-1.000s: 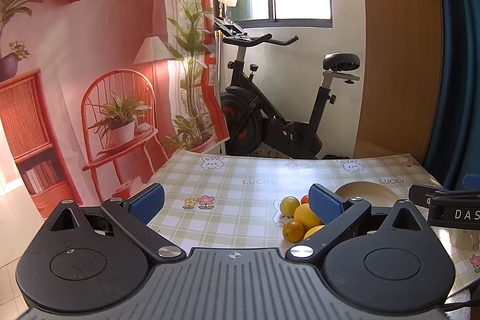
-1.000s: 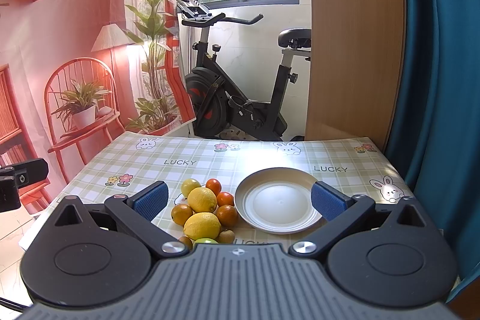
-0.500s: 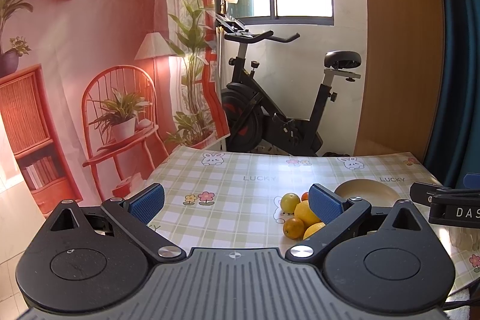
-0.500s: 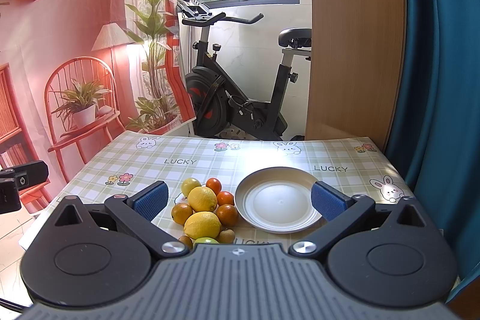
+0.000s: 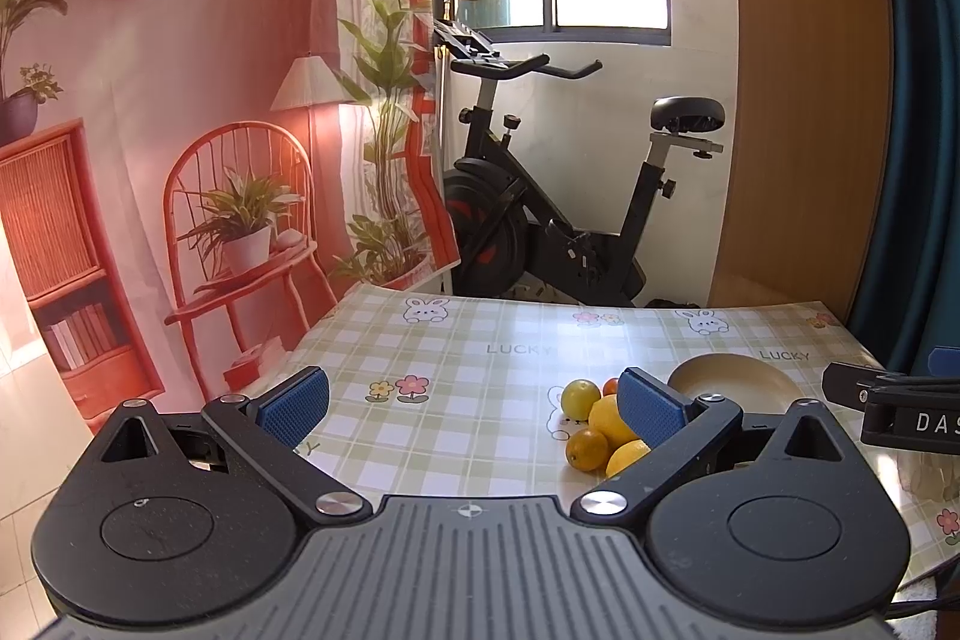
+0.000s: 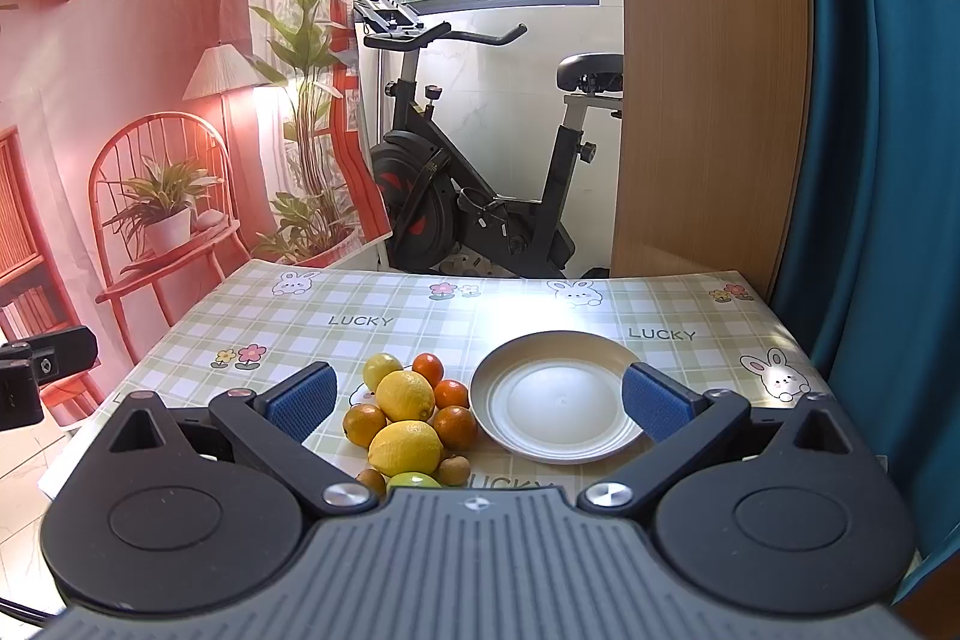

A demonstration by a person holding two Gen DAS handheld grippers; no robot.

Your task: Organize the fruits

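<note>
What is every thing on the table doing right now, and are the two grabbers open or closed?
Left gripper: open, holding nothing.
Right gripper: open, holding nothing.
Plate: empty, flat on the table.
Fruit pile: bunched together left of the plate, none on it.
Two lemons: in the pile, untouched.
Tablecloth: spread flat.

Left gripper (image 5: 471,409): jaws spread wide, blue pads (image 5: 292,405) well apart, nothing between them. Fingers point forward, level, held above the surface.

Right gripper (image 6: 477,401): jaws likewise wide, blue pads (image 6: 653,400) apart, nothing gripped. Held level and facing forward.

In the left wrist view the right gripper's black finger shows at the right edge, beside the left.
</note>
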